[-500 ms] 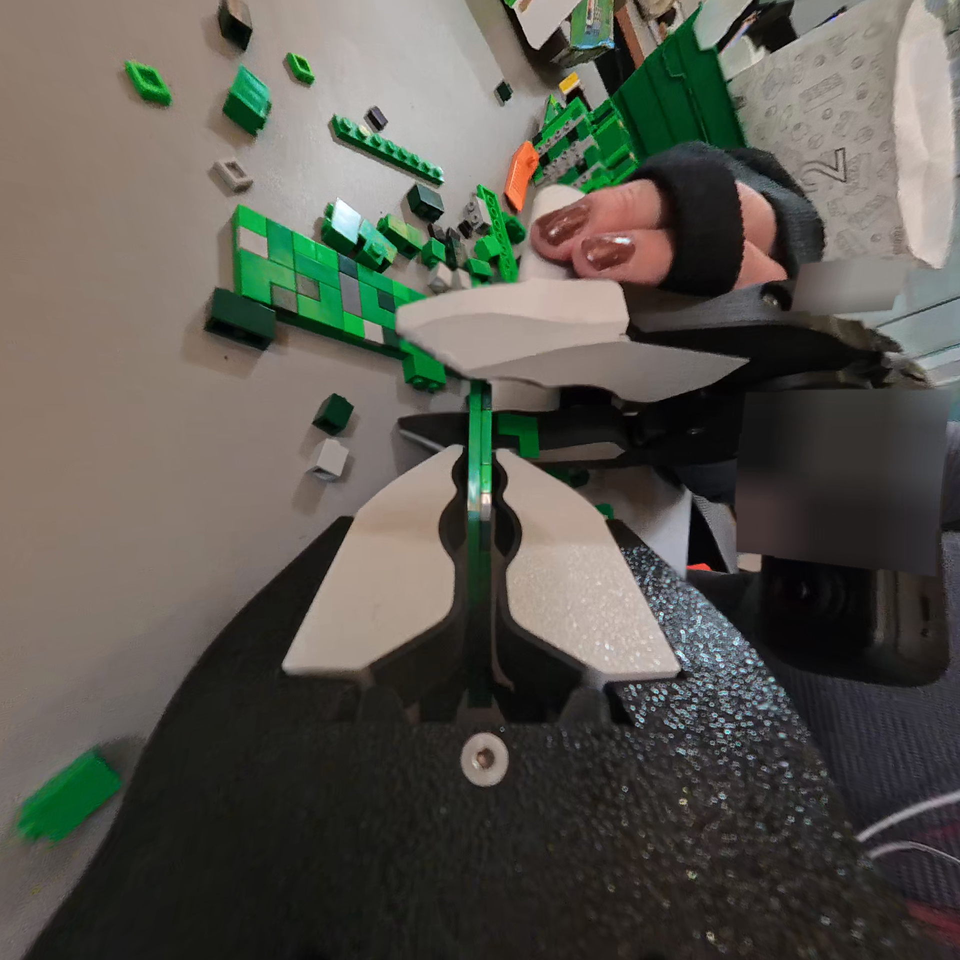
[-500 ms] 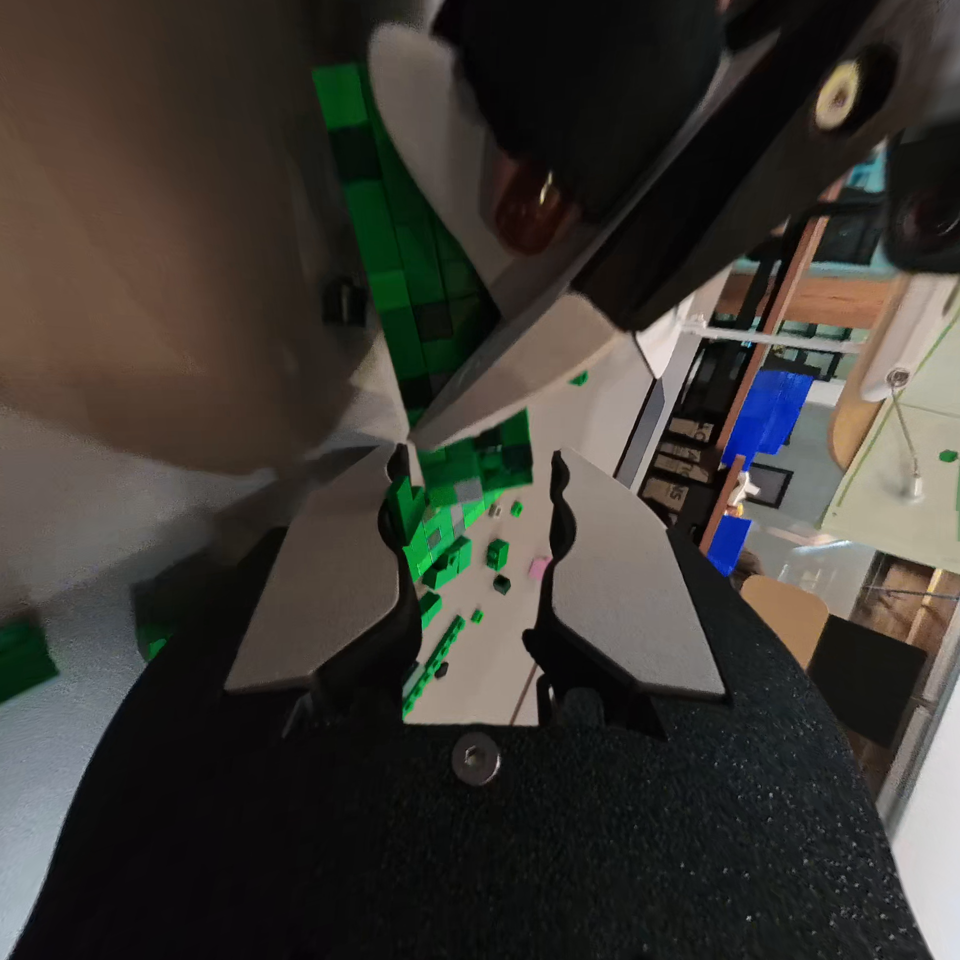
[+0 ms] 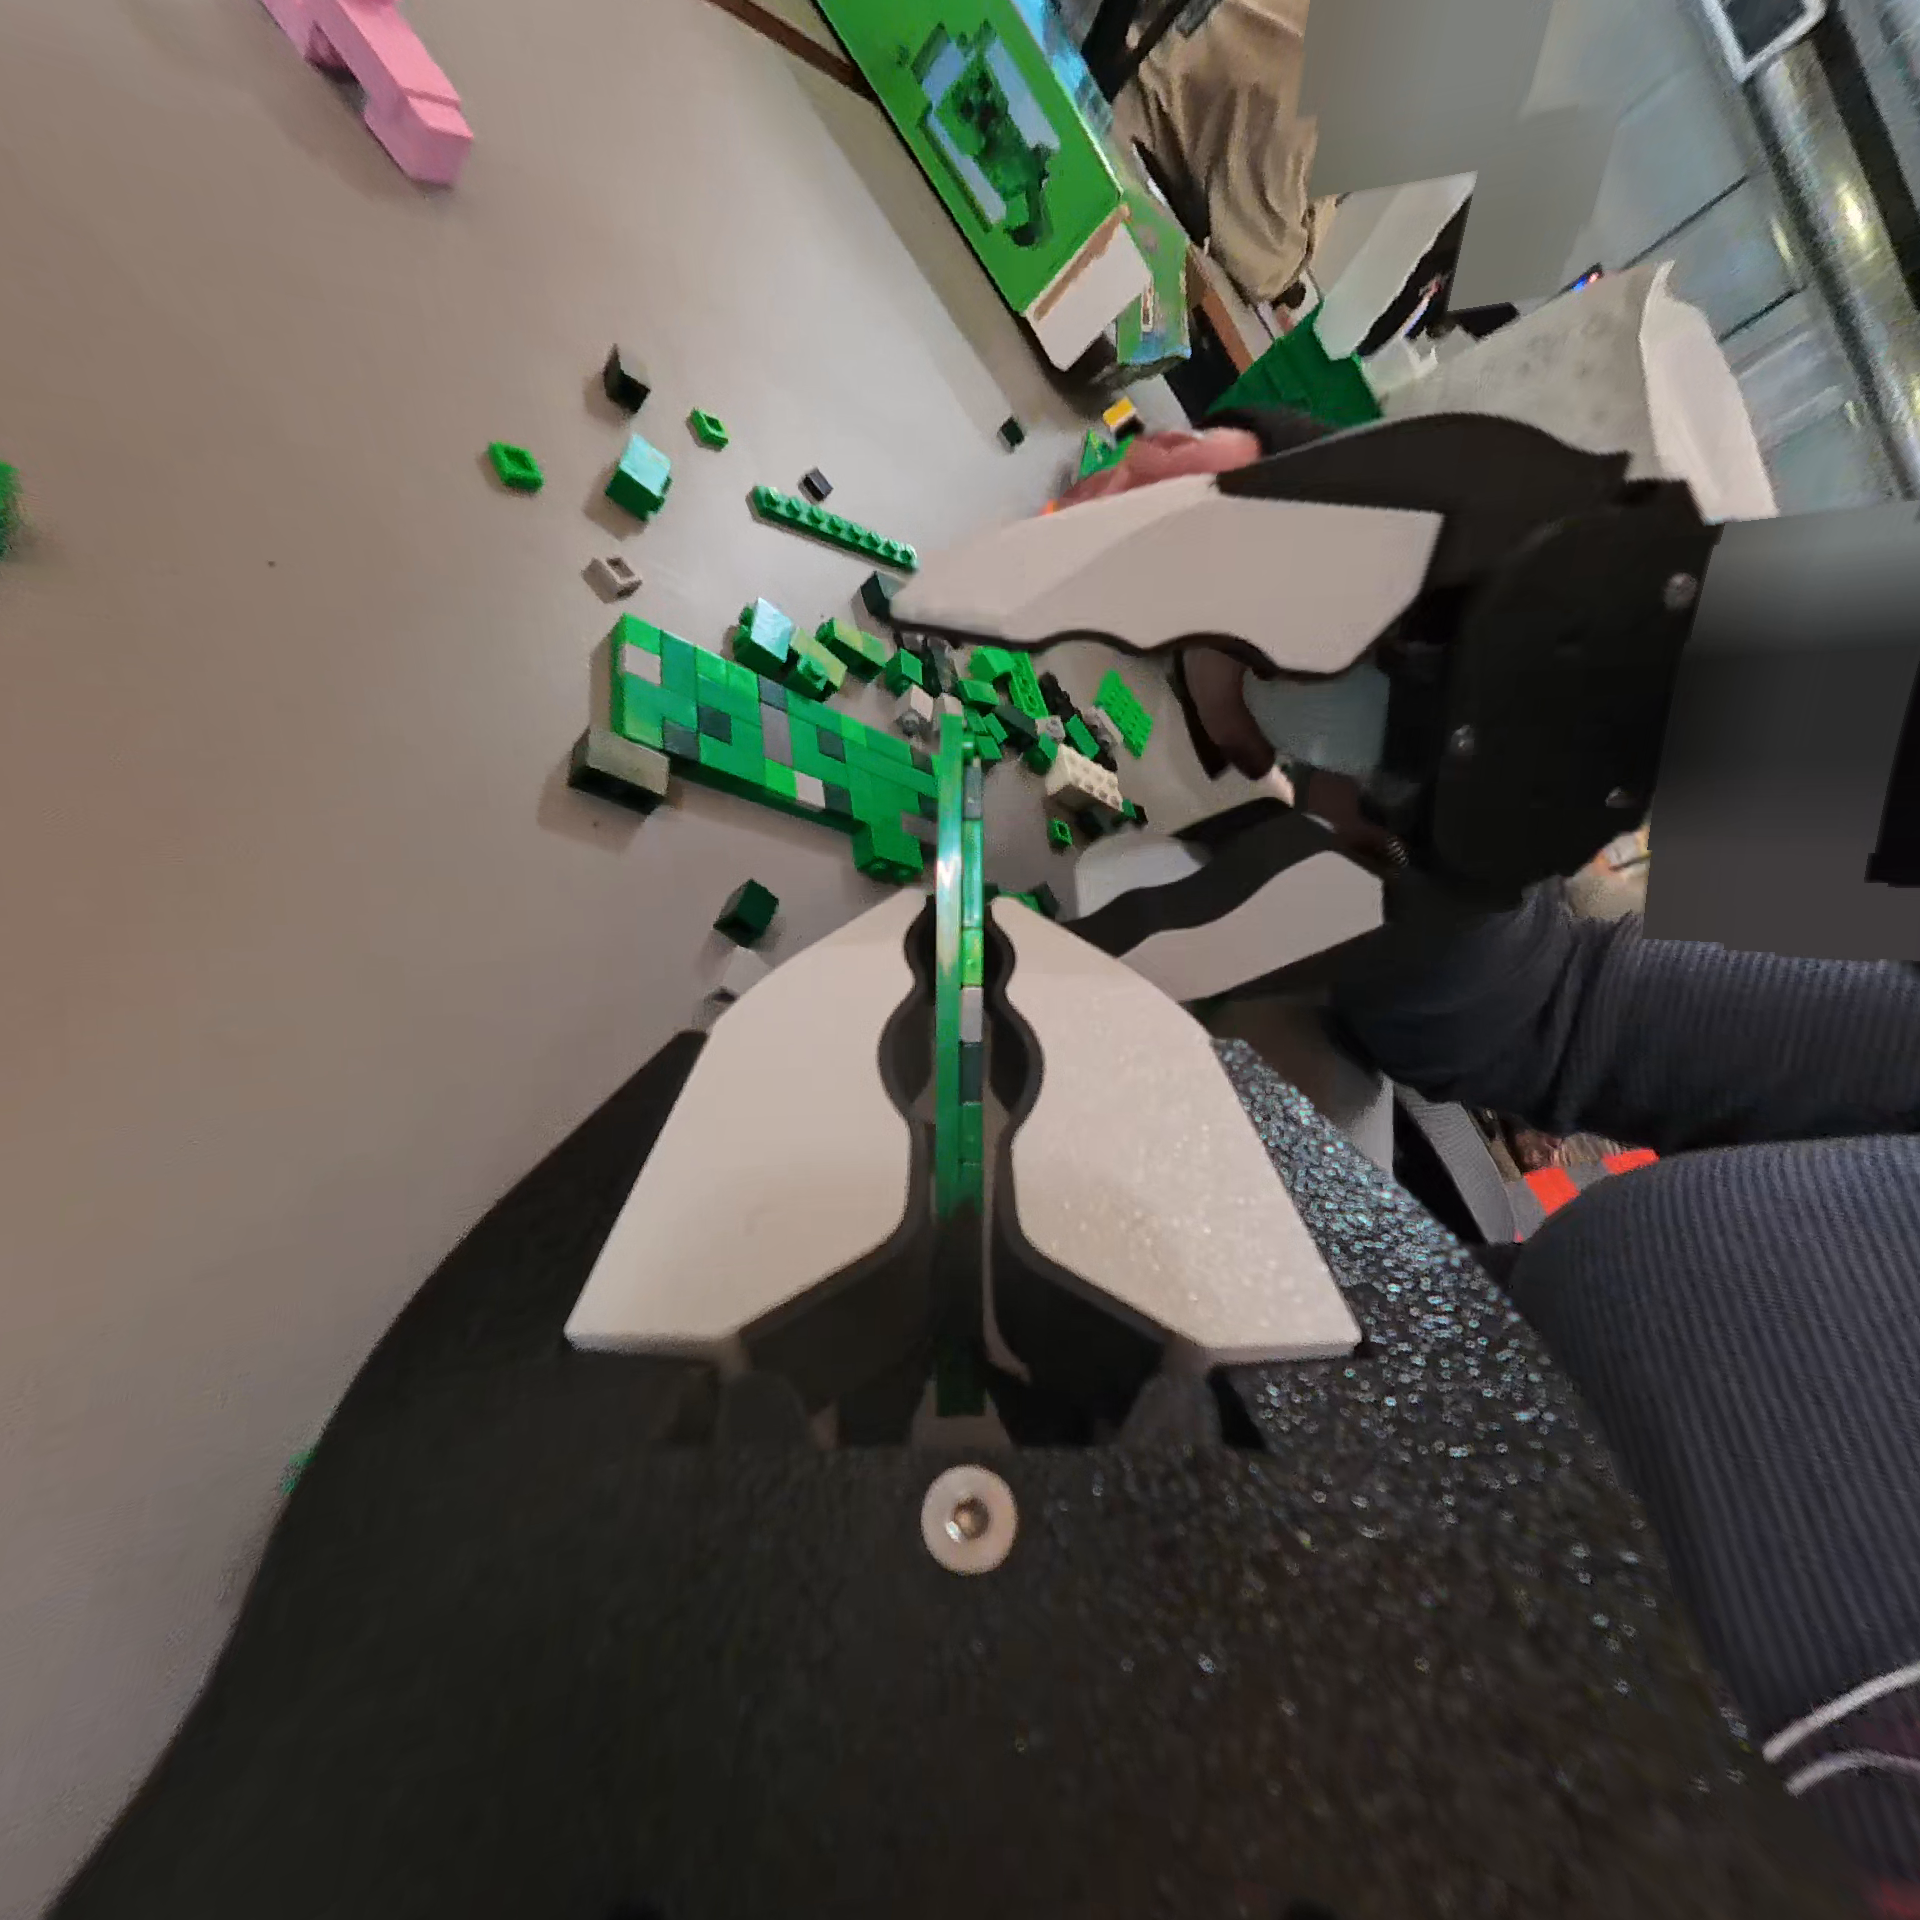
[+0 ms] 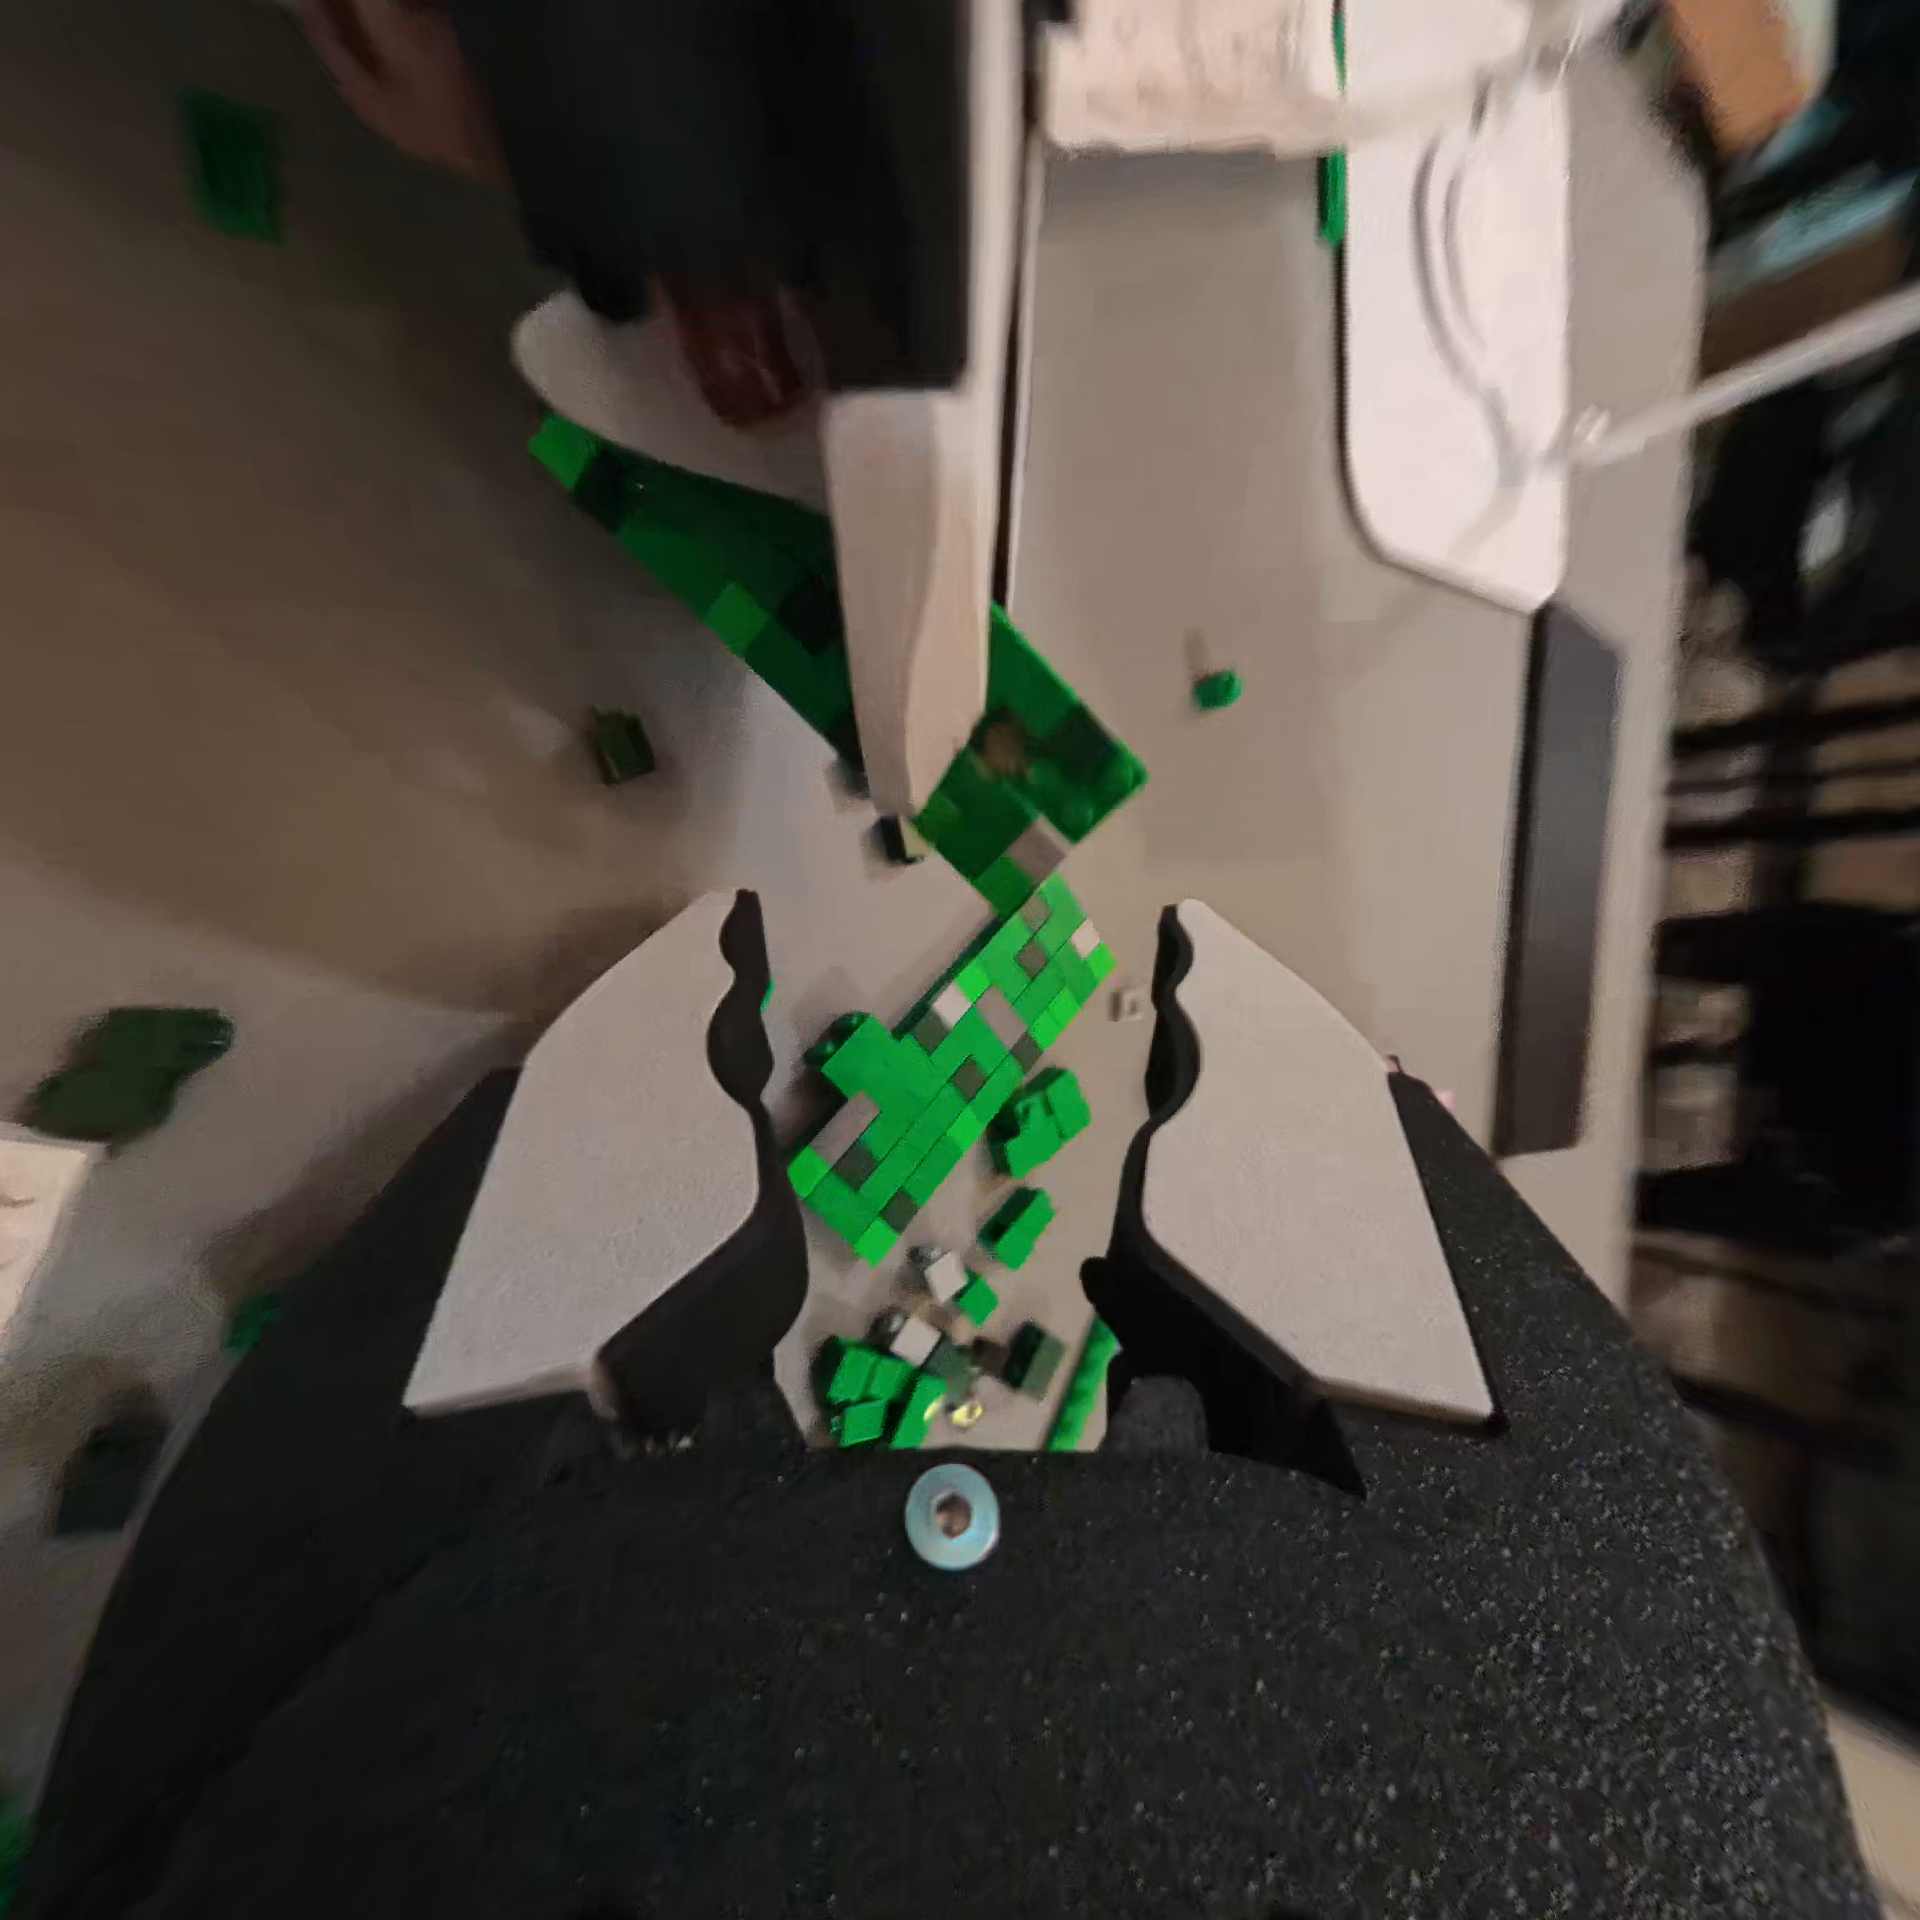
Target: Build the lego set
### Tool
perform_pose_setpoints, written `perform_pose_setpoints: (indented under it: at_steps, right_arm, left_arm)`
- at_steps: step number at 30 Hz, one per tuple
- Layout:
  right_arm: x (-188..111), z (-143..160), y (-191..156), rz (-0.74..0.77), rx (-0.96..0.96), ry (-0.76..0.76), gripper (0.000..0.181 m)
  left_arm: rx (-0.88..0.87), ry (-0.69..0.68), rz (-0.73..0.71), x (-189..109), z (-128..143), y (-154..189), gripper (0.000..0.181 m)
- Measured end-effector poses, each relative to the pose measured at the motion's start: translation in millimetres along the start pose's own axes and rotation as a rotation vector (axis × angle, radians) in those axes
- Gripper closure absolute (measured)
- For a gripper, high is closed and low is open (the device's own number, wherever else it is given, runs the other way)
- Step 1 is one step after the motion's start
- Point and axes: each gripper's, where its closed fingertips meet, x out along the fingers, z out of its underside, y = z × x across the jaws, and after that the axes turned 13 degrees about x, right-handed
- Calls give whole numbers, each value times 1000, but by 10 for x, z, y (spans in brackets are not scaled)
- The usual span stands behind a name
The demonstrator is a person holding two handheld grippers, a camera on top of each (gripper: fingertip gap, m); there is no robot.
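One green plate (image 3: 958, 935) edge-on, clamped between jaws

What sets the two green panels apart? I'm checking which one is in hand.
The held panel sits edge-on, clamped between the left tongs; the table panel lies flat and untouched. The held one is off the table; the other rests beside loose bricks. Both are green mosaics with grey tiles.

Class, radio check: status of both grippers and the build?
Left gripper shut on green plate, edge-on. Right gripper open, empty, above mosaic panel. Loose bricks scattered beneath.
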Motion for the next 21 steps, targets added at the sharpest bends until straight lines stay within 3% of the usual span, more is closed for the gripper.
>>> perform_pose_setpoints:
  at_steps: [5, 9, 13, 21]
  right_arm:
    - [57, -95, -98, 186, -428, -6, 119]
    - [110, -52, -87, 215, -474, -53, 121]
    - [75, -65, -78, 224, -493, -43, 140]
    - [134, -116, 26, 405, -629, -30, 146]
  left_arm:
    - [31, -100, 66, 90, 132, 160, 175]
    - [67, -150, 105, 118, 195, 254, 175]
    - [79, -168, 115, 119, 216, 290, 175]
    - [-78, -89, 145, 89, 175, 198, 176]
